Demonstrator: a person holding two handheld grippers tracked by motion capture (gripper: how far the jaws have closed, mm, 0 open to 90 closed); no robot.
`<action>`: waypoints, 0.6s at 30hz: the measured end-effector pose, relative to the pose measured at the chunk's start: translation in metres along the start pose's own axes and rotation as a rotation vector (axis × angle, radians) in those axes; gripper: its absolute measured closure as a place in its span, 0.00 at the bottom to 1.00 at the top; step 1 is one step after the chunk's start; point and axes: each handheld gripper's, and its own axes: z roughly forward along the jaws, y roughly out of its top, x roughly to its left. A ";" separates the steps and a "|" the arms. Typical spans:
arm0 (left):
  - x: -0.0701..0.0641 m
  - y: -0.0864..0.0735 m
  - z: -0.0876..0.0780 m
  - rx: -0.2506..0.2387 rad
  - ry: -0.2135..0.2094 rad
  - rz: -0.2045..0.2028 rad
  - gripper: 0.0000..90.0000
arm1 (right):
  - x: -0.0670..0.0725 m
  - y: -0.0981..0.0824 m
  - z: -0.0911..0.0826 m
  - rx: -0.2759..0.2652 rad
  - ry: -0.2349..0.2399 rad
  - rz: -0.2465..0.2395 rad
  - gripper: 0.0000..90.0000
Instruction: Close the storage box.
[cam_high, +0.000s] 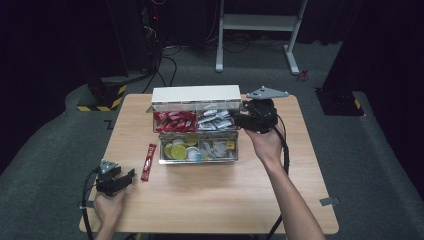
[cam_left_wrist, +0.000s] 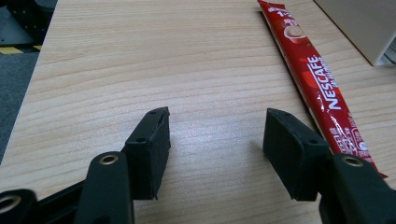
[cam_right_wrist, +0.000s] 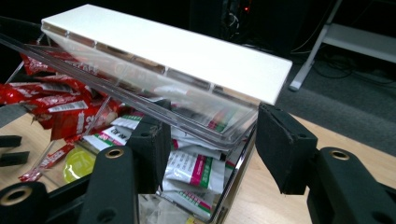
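A clear compartment box stands mid-table with its white-topped lid raised at the back. It holds red sachets, white sachets and round yellow pods. My right gripper is at the box's right end. In the right gripper view its jaws are closed on the corner of the tilted lid, above white-and-green sachets. A red Nescafe stick lies left of the box. My left gripper rests open on the table, with the stick just outside its right jaw.
The wooden table has bare room in front of the box and along its left side. A corner of the box shows in the left gripper view. Beyond the table are a white desk frame and cables on the grey floor.
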 end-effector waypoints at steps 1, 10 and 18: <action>0.000 0.000 0.000 0.000 0.000 0.000 0.46 | 0.000 0.000 0.000 0.000 0.000 0.000 0.51; -0.004 0.000 0.001 0.003 0.015 0.022 0.43 | 0.000 -0.023 0.004 0.027 0.020 0.013 0.50; -0.003 0.000 0.001 0.005 0.009 0.017 0.43 | -0.003 -0.041 0.001 0.019 0.014 0.031 0.47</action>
